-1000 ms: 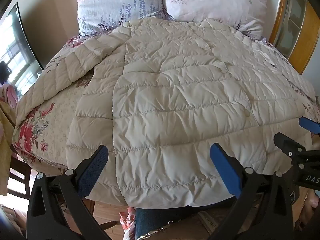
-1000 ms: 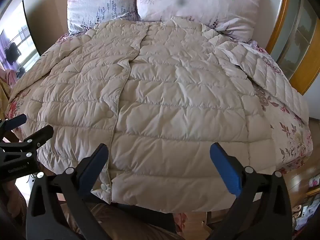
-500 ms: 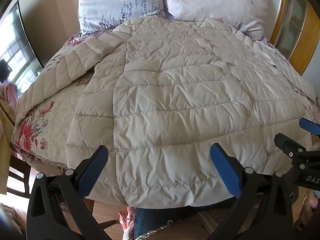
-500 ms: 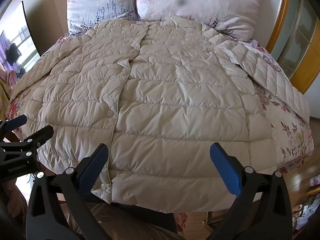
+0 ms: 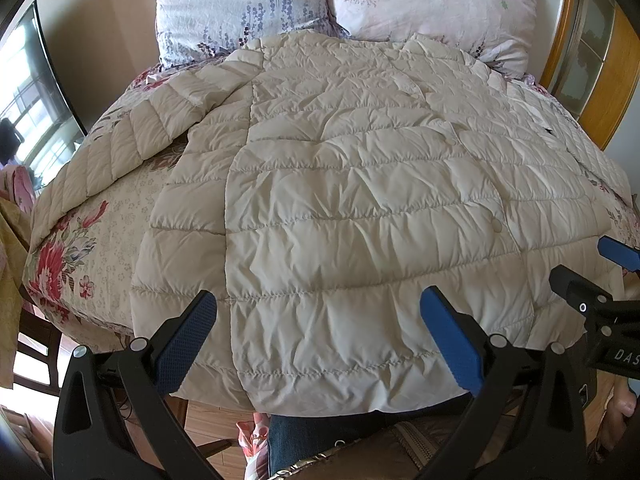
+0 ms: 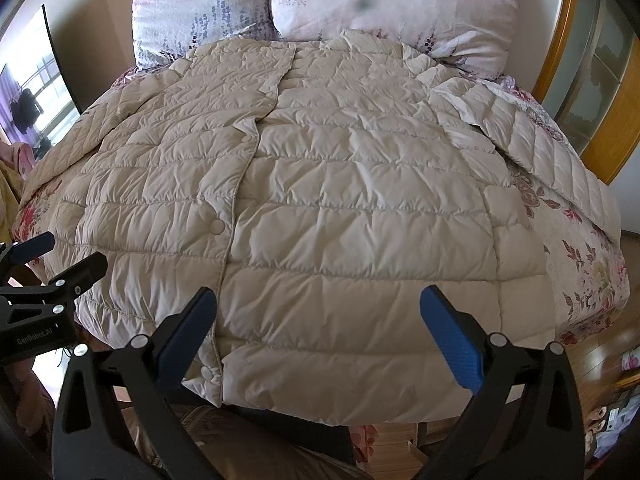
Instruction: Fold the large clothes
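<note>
A cream quilted down jacket [image 5: 352,208] lies flat and face up on the bed, collar toward the pillows, hem at the near edge; it also shows in the right wrist view [image 6: 340,208]. Its left sleeve [image 5: 132,140] and right sleeve [image 6: 540,148] spread outward. My left gripper [image 5: 320,324] is open and empty, just above the hem on the jacket's left half. My right gripper [image 6: 320,324] is open and empty above the hem on the right half. Each gripper shows at the edge of the other's view.
Two floral pillows [image 5: 248,4] [image 6: 400,4] lean at the headboard. The floral bedspread [image 5: 92,240] shows beside the jacket. A wooden bed frame and cabinet [image 6: 592,80] stand at the right, a window [image 5: 28,120] at the left. Wooden floor lies below the bed's near edge.
Both grippers have edged slightly forward and higher over the hem; the jacket has not moved. Both stay open.
</note>
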`<state>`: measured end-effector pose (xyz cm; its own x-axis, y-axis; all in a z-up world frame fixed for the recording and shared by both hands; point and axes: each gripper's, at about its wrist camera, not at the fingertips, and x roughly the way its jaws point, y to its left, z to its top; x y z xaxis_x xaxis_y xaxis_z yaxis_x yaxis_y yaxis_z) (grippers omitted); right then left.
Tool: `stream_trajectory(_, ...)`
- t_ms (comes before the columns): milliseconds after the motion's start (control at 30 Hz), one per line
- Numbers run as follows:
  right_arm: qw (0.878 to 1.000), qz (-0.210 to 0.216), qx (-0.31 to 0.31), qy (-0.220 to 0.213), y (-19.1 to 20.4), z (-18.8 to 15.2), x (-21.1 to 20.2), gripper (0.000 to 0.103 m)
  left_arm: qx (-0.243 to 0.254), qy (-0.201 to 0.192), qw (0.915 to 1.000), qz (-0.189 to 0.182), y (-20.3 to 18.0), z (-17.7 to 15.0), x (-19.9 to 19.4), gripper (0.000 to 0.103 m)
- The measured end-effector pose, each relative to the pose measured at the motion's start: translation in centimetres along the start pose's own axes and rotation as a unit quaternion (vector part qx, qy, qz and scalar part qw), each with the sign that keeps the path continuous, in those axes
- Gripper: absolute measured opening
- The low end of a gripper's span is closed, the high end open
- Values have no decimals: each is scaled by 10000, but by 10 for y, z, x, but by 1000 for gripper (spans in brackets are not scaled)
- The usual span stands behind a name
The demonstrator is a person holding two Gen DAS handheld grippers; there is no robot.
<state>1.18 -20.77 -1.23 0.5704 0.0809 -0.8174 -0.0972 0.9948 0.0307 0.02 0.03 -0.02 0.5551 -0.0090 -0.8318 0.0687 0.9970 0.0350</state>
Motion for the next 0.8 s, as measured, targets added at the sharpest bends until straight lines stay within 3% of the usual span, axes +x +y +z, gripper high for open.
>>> stream_trajectory(800,10000,40,30,12,-2,-2,3,101,-2,18,10000,-3,0,0,0,102)
